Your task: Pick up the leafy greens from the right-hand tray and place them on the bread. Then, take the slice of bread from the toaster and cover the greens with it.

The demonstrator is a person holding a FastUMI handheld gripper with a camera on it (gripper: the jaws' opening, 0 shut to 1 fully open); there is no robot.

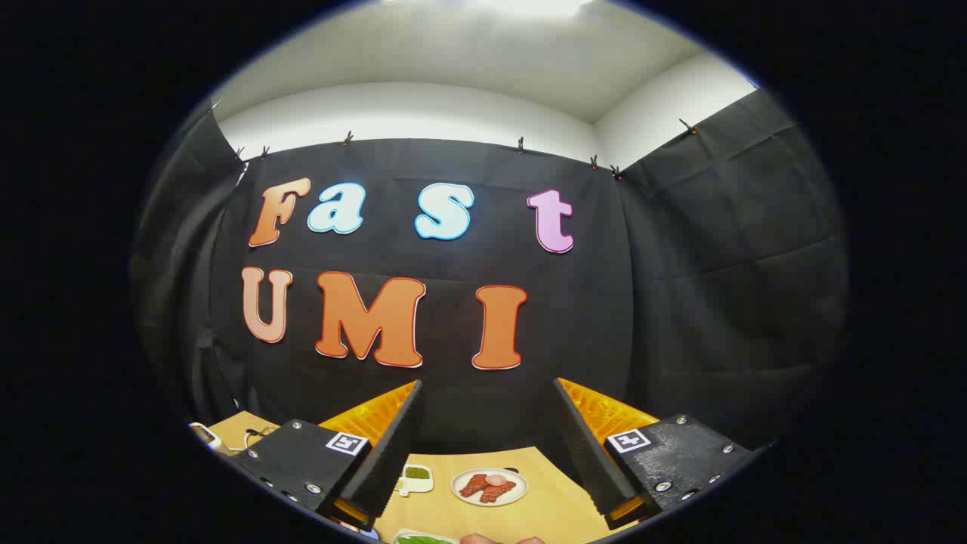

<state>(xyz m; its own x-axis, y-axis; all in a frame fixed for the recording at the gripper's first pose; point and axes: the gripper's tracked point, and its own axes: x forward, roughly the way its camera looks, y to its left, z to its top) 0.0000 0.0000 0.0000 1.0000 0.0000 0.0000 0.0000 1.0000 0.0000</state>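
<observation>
Between the gripper's [487, 423] wide-spread, empty fingers, on the wooden table [551, 510], sits a plate of meat [489, 486] beside a small green-filled dish [415, 477].

Readable marks are limited to the tool [487, 423]. Each of its two black finger mounts carries one square fiducial marker, a black pattern on a white field: one marker [347, 443] on the left mount and one marker [628, 440] on the right mount. Both are coded patterns and hold no letters or digits. The fingers stand wide apart. No label, brand or number can be made out on the dishes on the tabletop [544, 506].
</observation>
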